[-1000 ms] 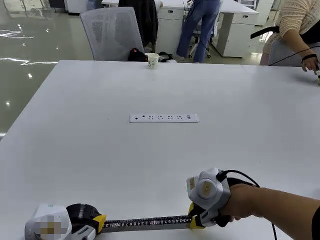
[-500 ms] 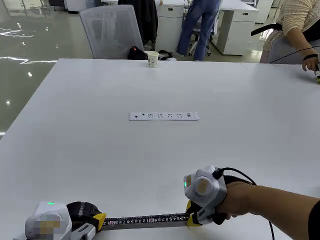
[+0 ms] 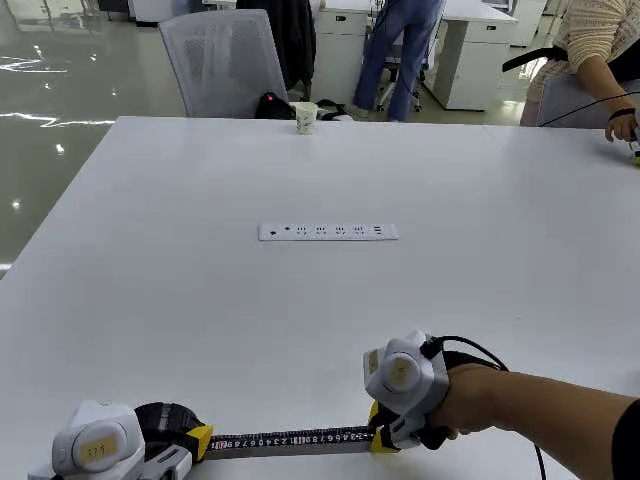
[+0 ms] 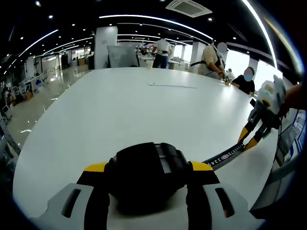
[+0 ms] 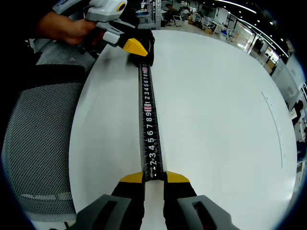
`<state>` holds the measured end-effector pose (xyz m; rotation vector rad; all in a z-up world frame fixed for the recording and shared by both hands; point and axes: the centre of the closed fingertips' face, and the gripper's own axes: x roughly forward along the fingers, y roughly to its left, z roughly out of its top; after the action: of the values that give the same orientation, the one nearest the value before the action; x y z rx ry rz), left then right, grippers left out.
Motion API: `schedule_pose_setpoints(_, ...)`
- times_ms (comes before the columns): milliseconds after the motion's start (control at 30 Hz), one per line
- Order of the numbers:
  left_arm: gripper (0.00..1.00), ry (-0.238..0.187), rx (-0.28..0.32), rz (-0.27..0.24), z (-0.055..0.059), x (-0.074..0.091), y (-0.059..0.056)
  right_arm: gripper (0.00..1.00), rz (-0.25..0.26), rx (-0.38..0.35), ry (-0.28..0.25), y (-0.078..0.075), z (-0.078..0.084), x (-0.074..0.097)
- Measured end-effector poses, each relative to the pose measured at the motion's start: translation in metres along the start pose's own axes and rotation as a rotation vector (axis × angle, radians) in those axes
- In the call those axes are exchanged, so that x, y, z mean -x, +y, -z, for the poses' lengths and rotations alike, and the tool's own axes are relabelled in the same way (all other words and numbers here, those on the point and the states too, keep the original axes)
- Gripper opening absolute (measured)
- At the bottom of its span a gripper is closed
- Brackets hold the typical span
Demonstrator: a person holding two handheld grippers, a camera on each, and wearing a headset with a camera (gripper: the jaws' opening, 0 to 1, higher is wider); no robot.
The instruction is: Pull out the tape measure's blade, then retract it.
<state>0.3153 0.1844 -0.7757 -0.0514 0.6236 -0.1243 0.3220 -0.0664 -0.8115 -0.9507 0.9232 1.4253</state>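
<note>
Down at the near edge of the white table [image 3: 300,330], toward its near-left corner, the left gripper [image 4: 148,167] has its jaws spread wide around the black tape measure case [image 4: 144,187] and clamped against both its sides. The blade [image 5: 147,110] is out, lying flat and running along the near edge to the right gripper [image 5: 154,178]. Those jaws are almost closed, yellow tips pinching the blade's end, numbers face up. A power strip [image 3: 328,233] lies at the table's middle, and a paper cup [image 3: 306,120] stands at the far edge. A grey mesh chair [image 3: 225,65] sits just beyond that edge.
</note>
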Motion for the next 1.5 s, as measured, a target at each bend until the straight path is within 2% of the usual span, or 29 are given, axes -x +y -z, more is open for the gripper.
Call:
schedule_pose_setpoints(400,0.6,0.005,-0.006,0.004,0.0,0.0,0.001,0.11,-0.001,-0.007,0.004,0.0,-0.004,-0.001)
schedule_pose_setpoints(567,0.59,0.007,-0.008,0.002,0.0,0.001,0.0,0.11,-0.004,-0.037,-0.004,0.001,-0.006,-0.001)
schedule_pose_setpoints(933,0.59,0.015,-0.006,0.004,0.001,0.001,-0.001,0.11,-0.008,-0.02,-0.014,0.002,-0.011,-0.004)
schedule_pose_setpoints(1500,0.59,0.027,-0.005,0.003,0.001,0.0,-0.001,0.11,-0.012,0.0,-0.003,0.001,-0.017,-0.006)
